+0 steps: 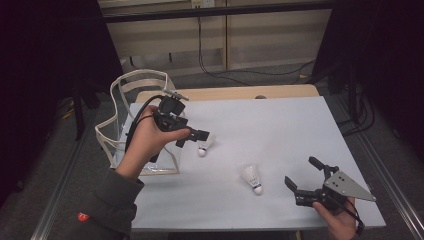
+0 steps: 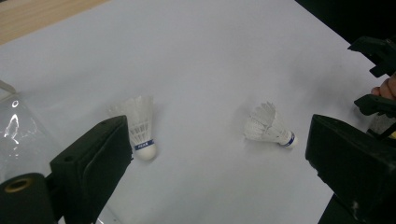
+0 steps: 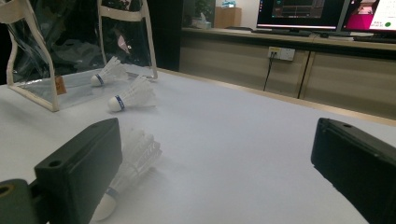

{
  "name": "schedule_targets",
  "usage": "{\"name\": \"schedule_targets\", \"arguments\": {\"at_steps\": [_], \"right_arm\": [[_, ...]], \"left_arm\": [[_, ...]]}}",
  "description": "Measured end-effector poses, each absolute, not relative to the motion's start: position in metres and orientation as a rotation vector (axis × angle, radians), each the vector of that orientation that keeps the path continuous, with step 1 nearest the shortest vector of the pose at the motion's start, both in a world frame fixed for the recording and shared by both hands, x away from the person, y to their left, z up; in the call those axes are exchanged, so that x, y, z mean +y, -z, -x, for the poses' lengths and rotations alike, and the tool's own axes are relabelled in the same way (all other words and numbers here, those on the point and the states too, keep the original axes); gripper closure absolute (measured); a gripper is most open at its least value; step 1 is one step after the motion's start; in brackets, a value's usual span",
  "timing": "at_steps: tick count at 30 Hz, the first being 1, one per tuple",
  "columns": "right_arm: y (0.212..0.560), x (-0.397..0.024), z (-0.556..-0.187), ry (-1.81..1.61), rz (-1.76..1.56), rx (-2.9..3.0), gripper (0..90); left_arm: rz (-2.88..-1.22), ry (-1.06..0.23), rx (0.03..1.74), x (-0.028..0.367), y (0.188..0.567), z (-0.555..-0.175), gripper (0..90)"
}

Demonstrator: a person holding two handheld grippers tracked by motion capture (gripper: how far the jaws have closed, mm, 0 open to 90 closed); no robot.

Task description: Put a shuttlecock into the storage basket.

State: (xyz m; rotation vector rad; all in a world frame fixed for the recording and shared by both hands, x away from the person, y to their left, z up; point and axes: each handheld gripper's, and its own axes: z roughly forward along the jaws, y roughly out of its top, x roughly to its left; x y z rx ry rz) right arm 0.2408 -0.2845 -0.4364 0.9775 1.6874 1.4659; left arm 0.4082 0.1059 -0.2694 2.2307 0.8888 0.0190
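With jaws apart, the left tool (image 1: pixel 194 136) hovers over the shuttlecock (image 1: pixel 205 145) lying on the desk (image 1: pixel 280 130) beside the clear bag (image 1: pixel 145 80); closing on the feathers, apparently fragile, may crush them or flick it away.

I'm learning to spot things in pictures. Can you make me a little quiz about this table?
1. True or false: the left gripper is holding a shuttlecock.
2. Where on the table does the clear bag stand? A: the person's left. B: the person's right. C: the middle.
3. Fill in: the right gripper has its jaws ____.

Key: 1 false, its jaws are open with nothing between them. 2 A. 3 open.
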Motion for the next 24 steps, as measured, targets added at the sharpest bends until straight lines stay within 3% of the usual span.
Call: {"name": "schedule_targets", "arguments": {"at_steps": [24], "right_arm": [[0.436, -0.285, -0.24, -1.466, -0.98, 1.689, 2.0]], "left_arm": [[-2.234, 0.02, 0.862, 0.097, 0.296, -0.399, 6.1]]}}
